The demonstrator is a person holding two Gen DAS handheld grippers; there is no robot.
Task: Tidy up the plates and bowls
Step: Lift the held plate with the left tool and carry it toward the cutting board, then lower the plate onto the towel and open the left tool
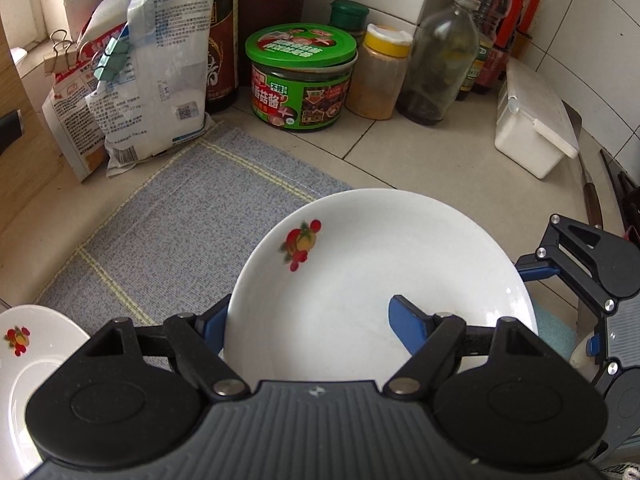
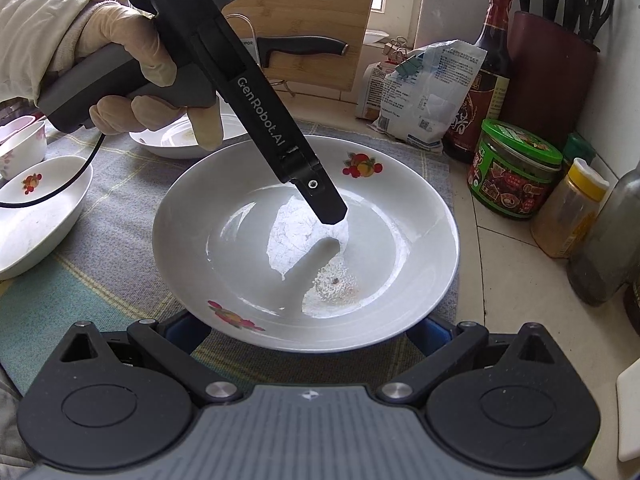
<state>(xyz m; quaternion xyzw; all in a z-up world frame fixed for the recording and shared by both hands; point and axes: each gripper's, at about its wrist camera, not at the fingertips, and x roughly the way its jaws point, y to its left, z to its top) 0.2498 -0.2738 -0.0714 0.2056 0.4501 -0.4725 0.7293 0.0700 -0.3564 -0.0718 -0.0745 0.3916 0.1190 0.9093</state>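
A white plate [image 2: 304, 240] with fruit prints lies over the grey checked cloth [image 1: 168, 232] on the tiled counter, and both grippers are at it. The left gripper [image 1: 316, 326] has one blue finger [image 1: 408, 320] inside the plate and the other at the outside of the rim, so it straddles the near edge; whether the pads really press cannot be told. The right gripper [image 2: 308, 332] has its blue fingers hidden under the plate's near rim, so its state cannot be told either. A gloved hand [image 2: 132, 68] holds the left tool. Close around the plate stand a green-lidded jar [image 1: 300, 80], a yellow-capped spice jar [image 1: 380, 76], a glass bottle [image 1: 440, 60] and paper bags [image 1: 132, 88] (all behind the cloth). Other white dishes [image 2: 36, 216] lie on the cloth beside.
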